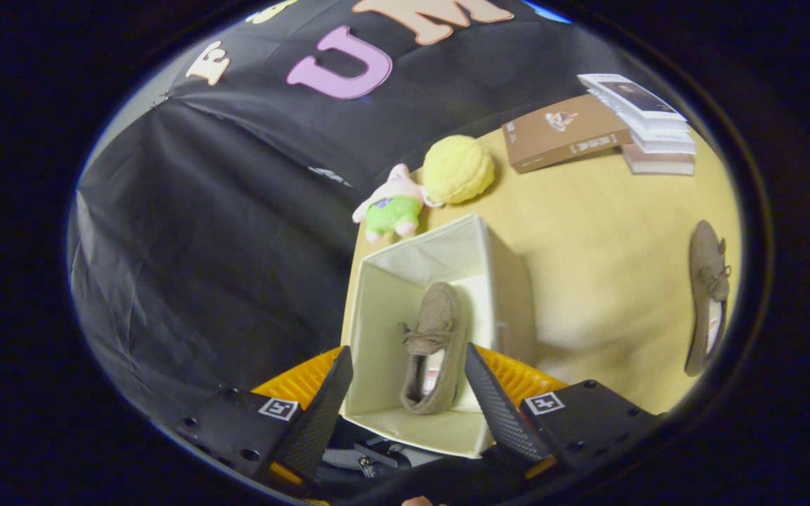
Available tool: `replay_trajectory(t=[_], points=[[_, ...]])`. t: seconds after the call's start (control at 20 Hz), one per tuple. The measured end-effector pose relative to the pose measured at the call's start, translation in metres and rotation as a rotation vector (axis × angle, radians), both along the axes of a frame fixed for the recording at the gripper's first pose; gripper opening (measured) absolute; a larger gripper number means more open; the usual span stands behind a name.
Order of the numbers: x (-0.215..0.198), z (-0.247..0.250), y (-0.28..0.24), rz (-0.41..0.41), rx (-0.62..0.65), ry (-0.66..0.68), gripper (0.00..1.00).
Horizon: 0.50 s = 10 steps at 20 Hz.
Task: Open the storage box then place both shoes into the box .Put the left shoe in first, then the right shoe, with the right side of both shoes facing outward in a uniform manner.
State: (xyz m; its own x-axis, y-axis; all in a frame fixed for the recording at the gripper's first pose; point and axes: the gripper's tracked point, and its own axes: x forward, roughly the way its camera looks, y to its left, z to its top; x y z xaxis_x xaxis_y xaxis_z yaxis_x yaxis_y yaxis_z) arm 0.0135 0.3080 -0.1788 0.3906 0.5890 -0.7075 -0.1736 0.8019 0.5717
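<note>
My gripper (405, 393) hangs over the open box (496, 281) with its fingers spread and nothing between them; one shoe (434, 348) already lies inside, and the other shoe (707, 295) rests on the table (602, 232), well apart from the box. That shoe looks light, soft and fuzzy, so I judge it will squash and sag, and I would pinch it across the firmer heel collar. The cover print on the books (640, 123) is too small to read.
</note>
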Motion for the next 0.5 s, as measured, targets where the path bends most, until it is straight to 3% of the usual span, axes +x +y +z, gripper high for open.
replay_trajectory(t=[0.3,0.5], points=[[0.025,0.004,-0.131,-0.161,-0.143,-0.036,1.0],[0.035,-0.019,-0.236,-0.244,-0.319,-0.001,1.0]])
